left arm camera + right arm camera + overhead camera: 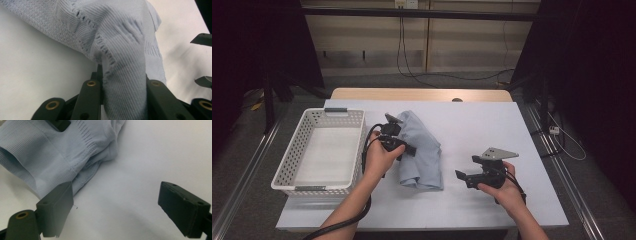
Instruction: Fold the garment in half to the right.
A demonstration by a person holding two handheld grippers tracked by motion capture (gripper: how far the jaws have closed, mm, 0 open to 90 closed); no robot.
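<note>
A light-blue knitted garment (424, 150) lies bunched on the white table cover (484, 125), right of the basket. My left gripper (409, 149) is over its left side and is shut on a raised fold of the knit. In the left gripper view that fold (122, 50) runs up between the two black jaws (123, 85). My right gripper (466, 167) is to the garment's right, low over the cover and pointing left at it. Its jaws (120, 205) stand wide open with only bare cover between them. The garment's ribbed hem (50, 152) lies just ahead of its left jaw.
A white perforated basket (287, 160) with nothing in it stands at the left side of the table. The wooden table edge (422, 93) shows at the back. Dark curtains flank the table, and cables run across the floor behind it.
</note>
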